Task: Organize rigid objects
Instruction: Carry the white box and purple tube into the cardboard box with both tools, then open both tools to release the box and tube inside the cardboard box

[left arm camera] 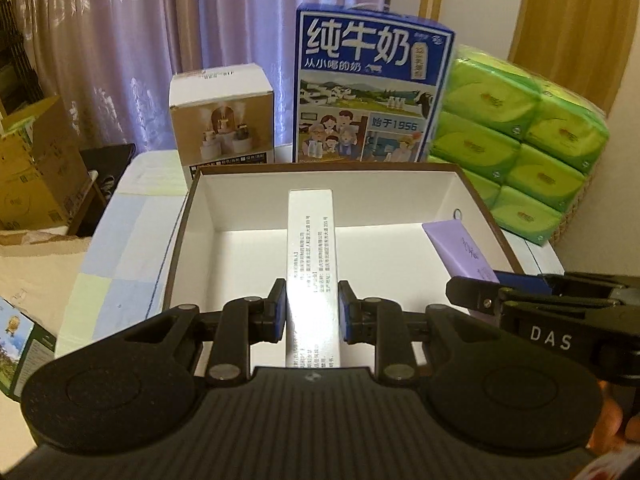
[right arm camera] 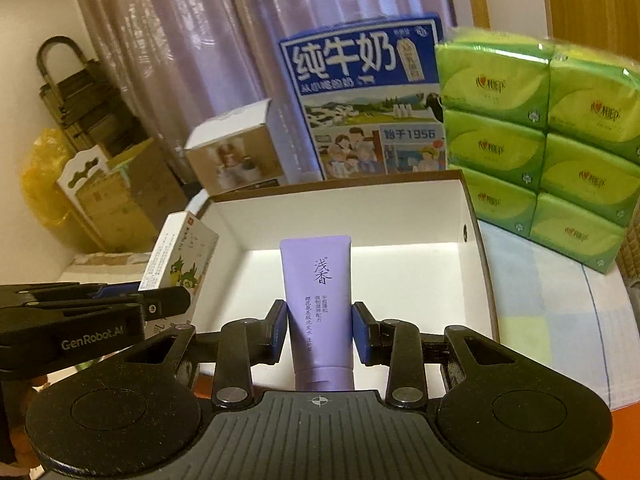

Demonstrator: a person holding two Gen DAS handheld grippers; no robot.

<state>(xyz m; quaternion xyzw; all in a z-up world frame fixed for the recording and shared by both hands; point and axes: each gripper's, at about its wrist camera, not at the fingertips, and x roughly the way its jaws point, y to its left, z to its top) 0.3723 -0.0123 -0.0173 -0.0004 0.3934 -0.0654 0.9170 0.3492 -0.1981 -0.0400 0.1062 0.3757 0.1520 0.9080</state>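
Left gripper [left arm camera: 312, 312]: jaws clamped on a narrow white carton [left arm camera: 311, 248], held lengthwise over the open tray box [left arm camera: 328, 182]. Right gripper [right arm camera: 320, 330]: jaws clamped on a purple tube [right arm camera: 318, 304], cap toward the camera, also above the tray box.

Procedure, judged from this position:
1. Lower each item until it rests on the white floor before letting go; dropping risks bounce.
2. Set the carton toward the 9 o'clock wall and the tube toward 3 o'clock, both parallel to the side walls.
3. Keep the grippers apart; they are close side by side.
4. Avoid the milk carton [left arm camera: 372, 88] and tissue packs [left arm camera: 520, 140] at 12 to 2 o'clock.
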